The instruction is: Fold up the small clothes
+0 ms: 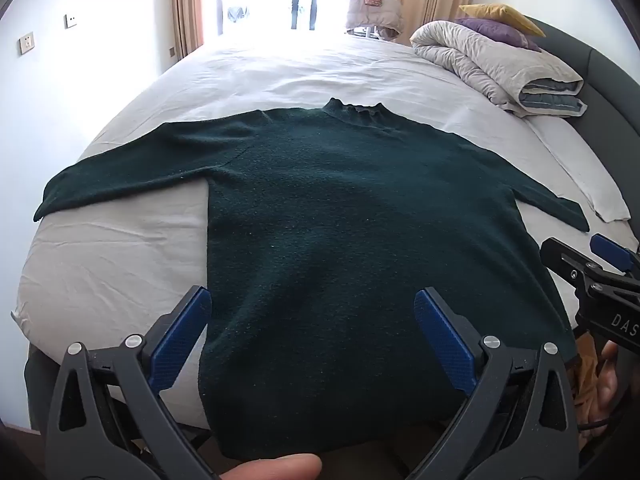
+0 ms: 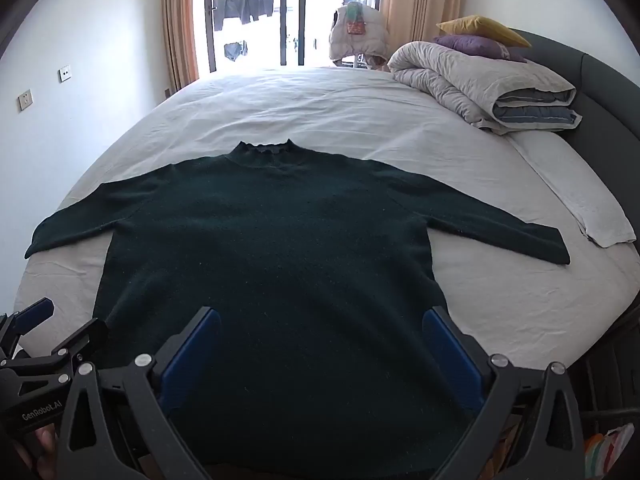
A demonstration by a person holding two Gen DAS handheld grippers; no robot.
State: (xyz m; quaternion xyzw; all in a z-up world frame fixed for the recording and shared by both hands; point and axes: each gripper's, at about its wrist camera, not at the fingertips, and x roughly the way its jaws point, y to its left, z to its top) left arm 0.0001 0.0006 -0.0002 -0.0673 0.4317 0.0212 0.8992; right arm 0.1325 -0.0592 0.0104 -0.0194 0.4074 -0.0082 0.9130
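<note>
Bed (image 2: pixel 500 300) carrying dark sweater (image 2: pixel 272 260), lying flat; left tongs (image 1: pixel 312 344) and right tongs (image 2: pixel 320 356) hovering wide near hem, gripping nothing. Risk: single-layer pinch dragging knit, wrinkling.

1 dark green sweater (image 2: pixel 272 248) lies on 1 bed (image 2: pixel 320 100), with 2 sleeves spread toward the bed's left and right edges. 2 hand-held grippers show: the left hand-held gripper (image 1: pixel 312 336) and the right hand-held gripper (image 2: pixel 320 352), each with 2 blue-padded fingers set wide apart. At the bed's far right corner sit 1 rolled duvet (image 2: pixel 480 84) and 2 cushions: 1 yellow cushion (image 2: pixel 484 28) and 1 purple cushion (image 2: pixel 472 46). 2 wall sockets (image 2: pixel 25 100) sit on the left wall.
</note>
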